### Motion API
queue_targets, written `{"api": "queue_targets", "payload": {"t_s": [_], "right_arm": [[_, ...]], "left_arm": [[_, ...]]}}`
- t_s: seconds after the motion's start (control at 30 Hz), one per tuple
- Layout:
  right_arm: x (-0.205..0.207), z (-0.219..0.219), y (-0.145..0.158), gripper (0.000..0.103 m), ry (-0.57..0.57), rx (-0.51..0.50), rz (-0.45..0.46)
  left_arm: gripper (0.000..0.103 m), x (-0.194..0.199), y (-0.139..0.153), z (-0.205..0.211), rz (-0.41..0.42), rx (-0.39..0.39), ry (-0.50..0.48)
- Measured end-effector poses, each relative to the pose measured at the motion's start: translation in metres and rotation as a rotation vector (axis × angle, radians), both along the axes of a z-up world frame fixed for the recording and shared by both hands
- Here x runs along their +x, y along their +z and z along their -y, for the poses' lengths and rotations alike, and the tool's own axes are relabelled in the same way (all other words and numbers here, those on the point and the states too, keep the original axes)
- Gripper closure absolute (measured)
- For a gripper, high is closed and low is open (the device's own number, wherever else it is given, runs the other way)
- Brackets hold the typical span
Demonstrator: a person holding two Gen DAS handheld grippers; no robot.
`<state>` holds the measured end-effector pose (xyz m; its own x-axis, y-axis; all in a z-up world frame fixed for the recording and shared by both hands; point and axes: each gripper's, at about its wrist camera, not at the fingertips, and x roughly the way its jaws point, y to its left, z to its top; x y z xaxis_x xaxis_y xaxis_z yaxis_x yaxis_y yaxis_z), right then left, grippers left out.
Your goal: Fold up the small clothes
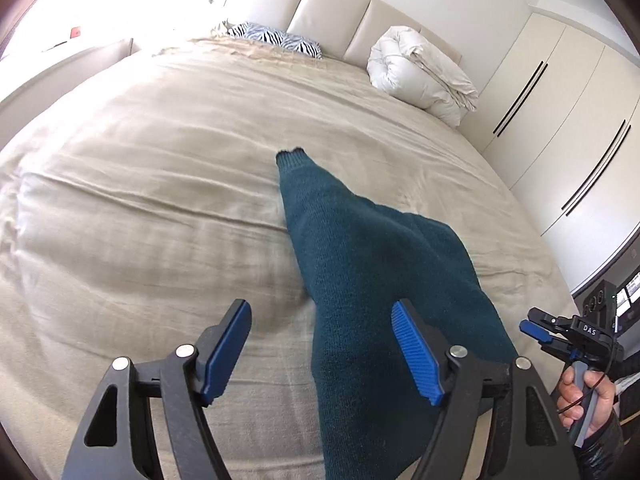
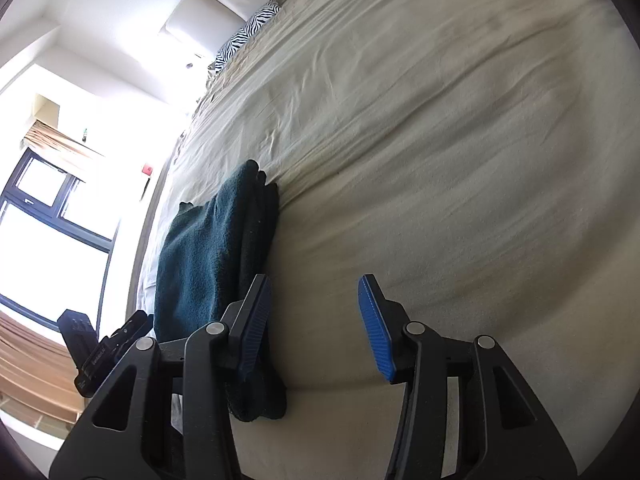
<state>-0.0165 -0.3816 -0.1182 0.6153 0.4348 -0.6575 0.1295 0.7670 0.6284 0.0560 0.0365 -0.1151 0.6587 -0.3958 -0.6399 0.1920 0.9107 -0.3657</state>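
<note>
Lying across a wide bed (image 1: 132,184) covered in a wrinkled beige sheet, a dark teal knitted garment (image 1: 360,272) stretches from the near edge toward the middle, its narrow ribbed cuff (image 1: 289,157) pointing at the headboard. In the left wrist view, going left to right, a zebra-striped pillow (image 1: 276,38) sits at the head of the bed, then a rolled white duvet (image 1: 420,68) beside it, then a cream wardrobe (image 1: 560,100) with dark handles along the wall. The left gripper (image 1: 320,352) hangs just above the garment with its blue pads (image 1: 416,354) spread wide and nothing pressed between them; the cloth passes under the gap. At the far right of that view a hand (image 1: 584,396) holds the right gripper (image 1: 536,330) by its grey handle. In the right wrist view a window (image 2: 48,216) shows at the left, the garment (image 2: 208,256) lies folded in layers on the sheet, and the right gripper (image 2: 316,328) stands open over bare sheet, its left pad (image 2: 256,328) just beside the garment's edge.
</note>
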Motion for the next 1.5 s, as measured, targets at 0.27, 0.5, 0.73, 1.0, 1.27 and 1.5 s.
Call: {"api": "queue_targets", "payload": {"t_s": [0.27,0.5,0.73,1.0,1.27,1.5], "right_arm": [[-0.014,-0.062,0.115,0.049,0.052,-0.332,0.226],[-0.060,-0.119,0.201,0.001,0.006,-0.506,0.556],[-0.084,-0.134,0.239,0.000,-0.045,-0.569,0.616],[-0.071,-0.129,0.212,0.000,0.002,-0.474,0.387],[-0.061,-0.139,0.182,0.000,-0.018,-0.548,0.335],[-0.053,-0.149,0.151,0.000,0.016,-0.582,0.239]], "left_arm": [[0.000,-0.066,0.084,0.026,0.374,0.159,0.076],[0.000,-0.112,0.140,0.042,0.603,0.233,0.201],[0.000,-0.121,0.158,0.041,0.594,0.253,0.224],[0.000,-0.090,0.124,0.044,0.305,0.310,0.171],[0.000,-0.076,0.076,0.050,0.129,0.335,0.163],[0.000,-0.069,0.062,0.043,0.077,0.343,0.190]]}}
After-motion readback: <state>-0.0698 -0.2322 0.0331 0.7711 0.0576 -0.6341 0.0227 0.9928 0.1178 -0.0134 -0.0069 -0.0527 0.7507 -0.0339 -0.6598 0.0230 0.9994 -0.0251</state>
